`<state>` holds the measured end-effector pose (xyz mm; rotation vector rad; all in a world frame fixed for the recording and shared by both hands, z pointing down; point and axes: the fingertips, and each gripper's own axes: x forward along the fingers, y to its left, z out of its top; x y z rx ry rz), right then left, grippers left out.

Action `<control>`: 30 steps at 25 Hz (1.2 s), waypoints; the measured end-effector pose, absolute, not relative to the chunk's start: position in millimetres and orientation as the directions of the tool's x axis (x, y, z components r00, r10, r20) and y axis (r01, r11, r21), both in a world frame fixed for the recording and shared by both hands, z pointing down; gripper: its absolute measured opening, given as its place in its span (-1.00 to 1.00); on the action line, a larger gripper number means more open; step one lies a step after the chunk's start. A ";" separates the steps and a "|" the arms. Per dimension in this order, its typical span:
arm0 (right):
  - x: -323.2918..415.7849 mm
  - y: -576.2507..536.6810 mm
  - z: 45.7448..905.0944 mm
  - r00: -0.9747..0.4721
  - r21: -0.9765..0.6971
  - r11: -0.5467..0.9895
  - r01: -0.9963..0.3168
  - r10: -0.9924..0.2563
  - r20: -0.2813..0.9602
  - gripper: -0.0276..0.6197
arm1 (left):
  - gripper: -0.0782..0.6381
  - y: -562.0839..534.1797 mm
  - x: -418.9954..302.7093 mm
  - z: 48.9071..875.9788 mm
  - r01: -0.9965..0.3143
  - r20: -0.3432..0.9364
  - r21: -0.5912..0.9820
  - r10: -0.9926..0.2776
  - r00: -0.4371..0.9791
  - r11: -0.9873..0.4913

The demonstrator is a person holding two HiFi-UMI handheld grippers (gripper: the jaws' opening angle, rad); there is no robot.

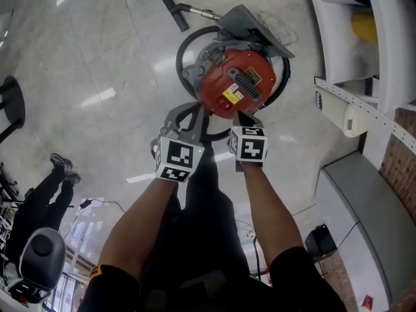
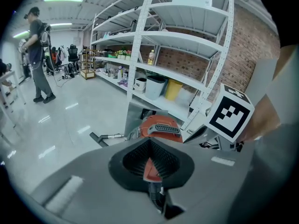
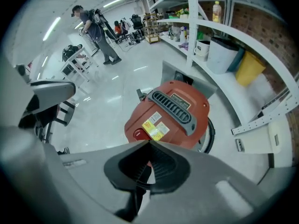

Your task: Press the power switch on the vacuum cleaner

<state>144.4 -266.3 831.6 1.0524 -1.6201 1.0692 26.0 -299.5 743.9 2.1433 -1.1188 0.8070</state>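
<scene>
The canister vacuum cleaner (image 1: pixel 235 83) lies on the floor (image 1: pixel 97 57) just ahead of and below the right gripper (image 3: pixel 149 144), and ahead and slightly to the right of the left gripper (image 2: pixel 149 142). Both grippers are closed, tips met, and nothing is held between either pair of jaws.

What is taken to be the power switch (image 3: pixel 138 135), a red oval button, is seen on the near end of the red shell, just beside a yellow label (image 3: pixel 154 129) and close beyond the right gripper's tips.

The shell is judged to be rigid, smooth plastic, and the body bulky and fairly heavy, so no grasp is called for. The button is best pressed straight down with closed tips, since a slanted push could slip off the glossy casing or make the body slide on the floor. If steadying is needed, the dark ribbed handle (image 3: pixel 174 107) on top is the likely hold.

A black hose (image 1: pixel 185 44) is looped round the body, and its nozzle (image 1: pixel 174 10) lies well beyond it. The floor is pale, polished and reflective. White metal shelving (image 3: pixel 219 27) against a brick wall is seen to the right of the right gripper, and a person (image 3: pixel 93 24) stands far off.
</scene>
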 end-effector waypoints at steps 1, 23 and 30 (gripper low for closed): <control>144.5 -265.3 822.6 -0.237 -0.186 0.255 -0.949 -0.187 0.953 -0.94 | -0.74 -299.4 26.9 737.7 -0.850 0.725 0.218 -0.504 0.470 -0.479; 70.6 -210.3 578.9 -0.338 -0.238 0.241 -0.941 -0.621 0.707 -0.94 | -0.74 -190.9 -0.8 546.4 -0.763 0.444 0.298 -0.624 0.643 -0.574; 46.6 -146.8 508.8 -0.340 -0.215 0.264 -0.940 -0.717 0.609 -0.94 | -0.74 -123.9 -29.1 491.4 -0.764 0.386 0.266 -0.662 0.643 -0.588</control>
